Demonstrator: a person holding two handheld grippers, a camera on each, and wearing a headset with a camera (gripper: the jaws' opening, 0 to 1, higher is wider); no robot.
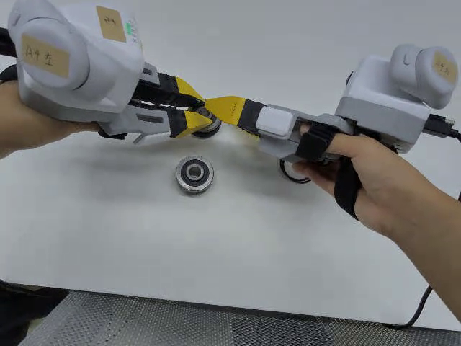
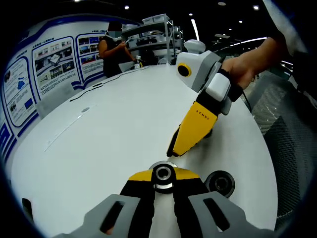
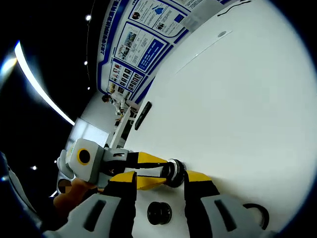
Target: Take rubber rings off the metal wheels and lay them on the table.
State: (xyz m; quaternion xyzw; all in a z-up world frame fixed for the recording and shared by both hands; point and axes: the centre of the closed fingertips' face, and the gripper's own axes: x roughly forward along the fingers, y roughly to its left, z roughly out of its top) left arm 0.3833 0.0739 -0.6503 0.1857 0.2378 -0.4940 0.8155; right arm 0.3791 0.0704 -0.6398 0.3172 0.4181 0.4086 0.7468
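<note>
**A:** Head view: what do we list?

**B:** One, the left hand-held gripper [image 1: 198, 119], jaws pinching the held wheel [image 1: 209, 127]. Two, the right hand-held gripper [image 1: 225, 108], meeting the held wheel from the opposite side. Three, a loose wheel [image 1: 194, 174], flat on the white tabletop [image 1: 108, 216], near the held wheel on our side of it. Four, a black rubber ring [image 1: 287, 176] on the tabletop, right of the held wheel, partly under the right hand-held gripper.

**A:** Left gripper view?

**B:** We log the left hand-held gripper [image 2: 163, 179] clamped on the held wheel [image 2: 163, 173], the loose wheel [image 2: 220, 182] just beside it, and the right hand-held gripper [image 2: 181, 141] close above. A person [image 2: 115, 44] stands far beyond.

**A:** Right gripper view?

**B:** The right hand-held gripper [image 3: 161, 177] is spread, the held wheel [image 3: 173, 172] between its tips. The loose wheel [image 3: 159, 212] lies just below the held wheel, and the rubber ring [image 3: 255, 204] lies apart on the tabletop [image 3: 237, 99].
</note>
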